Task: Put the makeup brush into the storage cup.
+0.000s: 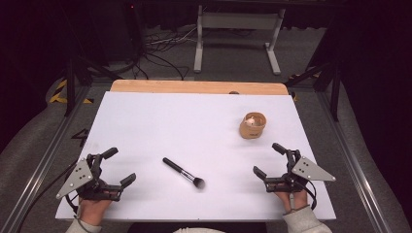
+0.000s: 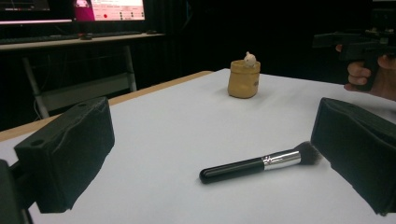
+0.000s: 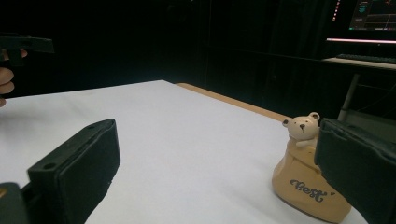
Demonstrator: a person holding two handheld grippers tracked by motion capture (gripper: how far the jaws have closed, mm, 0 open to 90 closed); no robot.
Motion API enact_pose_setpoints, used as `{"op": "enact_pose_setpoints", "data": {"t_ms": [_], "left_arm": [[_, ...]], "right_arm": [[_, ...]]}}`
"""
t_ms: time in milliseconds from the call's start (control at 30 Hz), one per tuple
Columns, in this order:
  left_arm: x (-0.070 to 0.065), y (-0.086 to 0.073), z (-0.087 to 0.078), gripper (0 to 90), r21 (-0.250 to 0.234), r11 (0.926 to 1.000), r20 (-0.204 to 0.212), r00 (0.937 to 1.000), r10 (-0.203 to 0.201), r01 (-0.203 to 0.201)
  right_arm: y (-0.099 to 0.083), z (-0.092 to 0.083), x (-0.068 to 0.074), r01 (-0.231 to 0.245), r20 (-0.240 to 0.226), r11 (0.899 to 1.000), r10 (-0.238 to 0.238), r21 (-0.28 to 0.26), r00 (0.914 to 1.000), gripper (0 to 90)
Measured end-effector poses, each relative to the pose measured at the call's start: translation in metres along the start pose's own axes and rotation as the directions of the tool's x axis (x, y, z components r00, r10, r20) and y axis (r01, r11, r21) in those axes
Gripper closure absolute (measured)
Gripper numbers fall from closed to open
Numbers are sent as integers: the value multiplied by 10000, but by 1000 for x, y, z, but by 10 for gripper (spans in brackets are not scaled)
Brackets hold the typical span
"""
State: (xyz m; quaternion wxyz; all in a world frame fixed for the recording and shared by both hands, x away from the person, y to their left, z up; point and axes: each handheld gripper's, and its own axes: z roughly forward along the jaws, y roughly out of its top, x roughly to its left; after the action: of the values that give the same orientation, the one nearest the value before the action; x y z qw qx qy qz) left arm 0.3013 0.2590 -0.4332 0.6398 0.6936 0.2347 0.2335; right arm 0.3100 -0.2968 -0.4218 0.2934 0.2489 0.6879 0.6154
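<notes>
A black-handled makeup brush (image 1: pixel 183 173) lies on the white tabletop (image 1: pixel 194 121) near the front middle, bristles toward the right front. A tan ceramic pot (image 1: pixel 253 124) with a small bear figure at its rim stands at the right rear. My left gripper (image 1: pixel 120 166) rests open at the front left, apart from the brush. In the left gripper view the brush (image 2: pixel 252 165) lies ahead between the wide jaws and the pot (image 2: pixel 243 79) stands farther off. My right gripper (image 1: pixel 268 159) is open at the front right; in its own view the pot (image 3: pixel 310 186) sits just ahead by the right jaw.
A wooden strip (image 1: pixel 199 87) runs along the table's far edge. Beyond it stand a white metal frame (image 1: pixel 238 22) and loose cables on the floor. Metal rails (image 1: pixel 43 160) flank both sides of the table. A lit monitor (image 2: pixel 107 9) sits on a desk behind.
</notes>
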Motion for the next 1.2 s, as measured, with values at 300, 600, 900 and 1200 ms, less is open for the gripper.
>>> {"op": "enact_pose_setpoints", "data": {"t_ms": [300, 600, 900, 1200], "left_arm": [[-3, 7, 4, 0, 201, 9997, 681, 9976, 147, -161], [-2, 22, 34, 0, 261, 9996, 1556, 9877, -119, 79], [-6, 37, 68, 0, 37, 9997, 2251, 9740, -239, 236], [-15, 51, 97, 0, -129, 9996, 2940, 9556, -212, 262]], "right_arm": [[-2, 0, -2, -124, -46, 9999, 124, -51, 9999, 3], [-1, -2, -4, -266, -92, 9993, 264, -268, 9996, 2], [-2, -2, -4, -399, -158, 9986, 394, -342, 9991, 0], [-2, -6, -9, -713, -164, 9959, 705, -558, 9974, 0]]}}
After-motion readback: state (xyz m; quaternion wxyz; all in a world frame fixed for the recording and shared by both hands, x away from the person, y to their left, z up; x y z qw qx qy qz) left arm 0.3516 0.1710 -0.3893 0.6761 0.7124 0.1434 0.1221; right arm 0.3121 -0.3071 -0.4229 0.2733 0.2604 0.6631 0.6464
